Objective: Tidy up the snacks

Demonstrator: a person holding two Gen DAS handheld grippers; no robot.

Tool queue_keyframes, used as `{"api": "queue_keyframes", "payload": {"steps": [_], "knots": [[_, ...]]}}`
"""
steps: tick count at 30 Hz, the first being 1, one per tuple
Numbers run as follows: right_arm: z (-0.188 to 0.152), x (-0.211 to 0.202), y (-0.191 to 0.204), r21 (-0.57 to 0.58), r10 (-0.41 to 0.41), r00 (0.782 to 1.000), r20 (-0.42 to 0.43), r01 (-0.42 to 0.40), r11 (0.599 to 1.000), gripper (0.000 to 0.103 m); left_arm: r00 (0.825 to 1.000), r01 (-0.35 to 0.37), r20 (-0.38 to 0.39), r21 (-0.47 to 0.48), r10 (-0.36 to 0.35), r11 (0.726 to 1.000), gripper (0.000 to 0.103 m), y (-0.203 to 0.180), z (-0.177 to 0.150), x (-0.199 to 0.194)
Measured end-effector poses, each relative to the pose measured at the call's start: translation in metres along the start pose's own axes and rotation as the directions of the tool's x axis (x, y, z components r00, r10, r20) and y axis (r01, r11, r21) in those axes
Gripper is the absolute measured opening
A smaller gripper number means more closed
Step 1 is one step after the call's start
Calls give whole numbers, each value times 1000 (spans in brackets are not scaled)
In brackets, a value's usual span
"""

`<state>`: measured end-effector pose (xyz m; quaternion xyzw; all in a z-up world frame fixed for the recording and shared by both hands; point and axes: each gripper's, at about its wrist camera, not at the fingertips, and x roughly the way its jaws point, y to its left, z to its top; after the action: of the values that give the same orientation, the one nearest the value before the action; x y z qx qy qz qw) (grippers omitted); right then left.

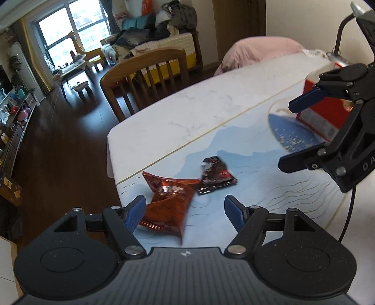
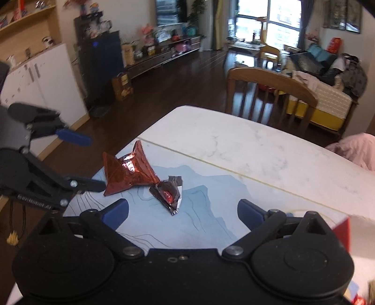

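Snacks, a red bag [image 1: 167,204] touching a dark packet [image 1: 216,174], are lying on the mat [image 1: 257,187]; we are holding both grippers, left [image 1: 184,212] and right [image 2: 182,214], spread and empty above them for pickup

Crinkled red snack bag [image 1: 167,201] lying flat on the blue mat near the table's near corner; smaller dark packet [image 1: 216,174] just beside it, corners touching, slightly farther right

It was a lived-in home, an open dining and living room: a wooden dining chair [image 2: 269,93] stood at the marble-look surface [image 2: 246,150], a cluttered sofa [image 2: 328,77] at right, a TV cabinet [image 2: 164,54] and large window [image 2: 269,21] at top.
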<state>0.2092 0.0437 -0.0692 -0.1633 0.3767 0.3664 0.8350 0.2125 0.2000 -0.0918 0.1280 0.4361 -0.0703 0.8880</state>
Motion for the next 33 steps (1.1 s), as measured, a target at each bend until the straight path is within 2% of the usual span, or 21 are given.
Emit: {"api": "queue_keyframes", "payload": {"steps": [4,6,11,16,19,21,28,33], "knots": [[2,25,3,-85,-3,999,-37,0,996,96,998,20,-62,-22,-22,1000,73,12,4,29],[2,37,3,-111,-15,998,-56,9,994,92,996,37,-82,-21,-38,999,73,14,7,40],[6,62,-3,-102,19,997,-80,-27,994,83,990,50,-132,1,-50,999,73,12,9,62],[5,82,4,-191,43,994,-101,-62,980,76,987,42,-153,1,-41,999,73,13,11,75],[7,92,12,-231,25,996,-88,-45,972,75,985,30,-169,5,-28,1000,73,13,11,82],[9,99,14,-245,20,996,-93,-42,969,69,984,4,-176,0,-4,1000,73,15,10,86],[11,109,18,-243,22,996,-83,-41,969,56,987,8,-157,-133,-29,991,73,31,8,87],[12,115,21,-199,25,996,-88,-42,979,49,984,12,-169,-232,-52,973,69,40,4,88]]}}
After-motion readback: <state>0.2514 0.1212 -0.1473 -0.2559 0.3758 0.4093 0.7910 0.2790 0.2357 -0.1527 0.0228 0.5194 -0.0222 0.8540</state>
